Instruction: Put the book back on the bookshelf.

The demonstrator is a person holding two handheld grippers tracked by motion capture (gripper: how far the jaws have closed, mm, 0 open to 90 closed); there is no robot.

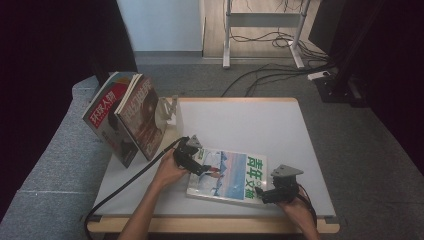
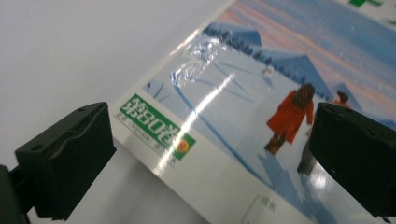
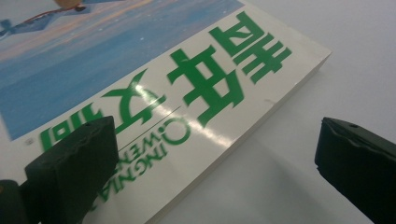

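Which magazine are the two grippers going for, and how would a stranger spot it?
On the white table, near its front edge, one magazine lies flat between both grippers. Its snowy blue cover with big green characters sets it apart from the two reddish magazines standing at the left.

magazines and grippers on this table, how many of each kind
Magazines lying flat: 1, the snow-scene magazine
Magazines standing in the rack: 2, the red-cover magazine and the brown-cover magazine
Grippers: 2, the left gripper and the right gripper, both open
Total: 5
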